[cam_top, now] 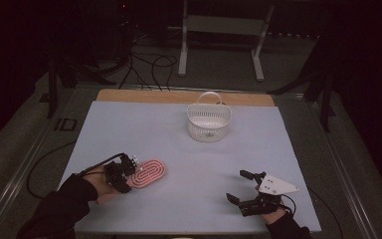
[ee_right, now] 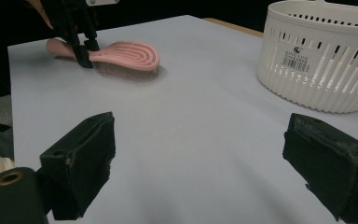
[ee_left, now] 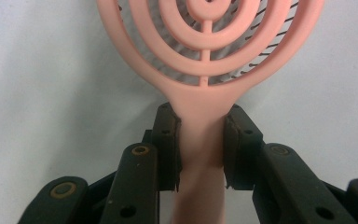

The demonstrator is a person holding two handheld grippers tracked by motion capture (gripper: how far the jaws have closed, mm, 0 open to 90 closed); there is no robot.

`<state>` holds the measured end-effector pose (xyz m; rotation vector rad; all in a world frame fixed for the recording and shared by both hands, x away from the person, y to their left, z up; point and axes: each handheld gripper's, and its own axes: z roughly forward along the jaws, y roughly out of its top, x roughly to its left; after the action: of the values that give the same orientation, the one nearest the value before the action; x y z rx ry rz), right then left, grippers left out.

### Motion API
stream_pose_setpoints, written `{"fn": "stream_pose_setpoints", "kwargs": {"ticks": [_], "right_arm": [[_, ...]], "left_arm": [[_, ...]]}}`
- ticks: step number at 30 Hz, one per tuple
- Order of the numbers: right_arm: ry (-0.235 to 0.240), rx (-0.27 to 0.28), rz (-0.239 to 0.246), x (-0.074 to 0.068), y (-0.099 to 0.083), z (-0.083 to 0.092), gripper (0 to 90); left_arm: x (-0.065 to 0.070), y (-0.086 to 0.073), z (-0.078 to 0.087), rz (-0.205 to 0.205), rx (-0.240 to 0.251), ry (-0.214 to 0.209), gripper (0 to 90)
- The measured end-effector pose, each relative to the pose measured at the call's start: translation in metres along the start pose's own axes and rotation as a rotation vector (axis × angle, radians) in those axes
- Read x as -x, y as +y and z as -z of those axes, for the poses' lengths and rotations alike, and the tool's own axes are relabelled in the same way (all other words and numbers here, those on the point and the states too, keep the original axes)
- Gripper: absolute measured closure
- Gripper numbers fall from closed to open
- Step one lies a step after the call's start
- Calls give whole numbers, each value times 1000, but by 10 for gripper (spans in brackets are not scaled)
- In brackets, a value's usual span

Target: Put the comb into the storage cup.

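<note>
Gripping: the left tongs point(ee_left: 201, 147) are clenched on the neck of the pink plastic hairbrush with the looped, open-work oval head point(ee_left: 205, 51), pads pressing its handle from both sides just below the head.
Brush position: it lies on the pale blue-grey worktop point(cam_top: 179, 144) at the near left, bristles down, head pointing away from the hand.
Handling: it looks light and stiff, a thin moulded frame; the smooth handle could slip or swivel between the pads, I'd judge, while the bristles are springy and give no firm hold.
Best hold: the narrow neck, where it is taken now, seems right; the open ribs of the head would be a poorer, more fragile spot.
Right tongs: the right tongs point(cam_top: 246, 188) rest at the near right with jaws spread wide, nothing between them, well apart from the brush.
Basket: a white slotted plastic basket with a hoop handle point(cam_top: 209, 122) stands at the far middle of the worktop, well apart from the brush and both tongs.
</note>
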<state>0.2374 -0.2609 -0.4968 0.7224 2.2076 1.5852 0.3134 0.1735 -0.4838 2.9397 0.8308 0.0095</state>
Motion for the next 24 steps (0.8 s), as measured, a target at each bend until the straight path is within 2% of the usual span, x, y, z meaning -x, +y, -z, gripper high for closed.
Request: {"fn": "stream_pose_setpoints", "kwargs": {"ticks": [6, 10, 12, 13, 15, 16, 17, 19, 21, 22, 24], "right_arm": [[-1, -1, 1, 0, 0, 0, 90], [-1, -2, -1, 0, 0, 0, 90], [-1, -2, -2, 0, 0, 0, 90], [0, -2, -2, 0, 0, 0, 90], [0, -2, -2, 0, 0, 0, 90], [0, -2, -3, 0, 0, 0, 90], [1, -2, -3, 0, 0, 0, 91], [2, 0, -2, 1, 0, 0, 91], [1, 0, -4, 1, 0, 0, 91], [0, 2, -2, 1, 0, 0, 90], [2, -1, -3, 1, 0, 0, 91]], "left_arm": [[2, -3, 6, -4, 25, 4, 708], [2, -4, 16, 10, 71, 10, 708], [2, -4, 18, 3, 77, 8, 709], [2, -3, 22, 15, 101, 6, 709], [2, -3, 22, 15, 101, 6, 708], [3, -1, 27, 10, 137, 8, 709], [4, -1, 28, 12, 154, 11, 708], [5, 1, 31, 5, 176, 9, 708], [5, 1, 31, 5, 176, 9, 708], [7, 4, 34, 2, 217, 14, 709], [9, 6, 36, 0, 256, 3, 708]]}}
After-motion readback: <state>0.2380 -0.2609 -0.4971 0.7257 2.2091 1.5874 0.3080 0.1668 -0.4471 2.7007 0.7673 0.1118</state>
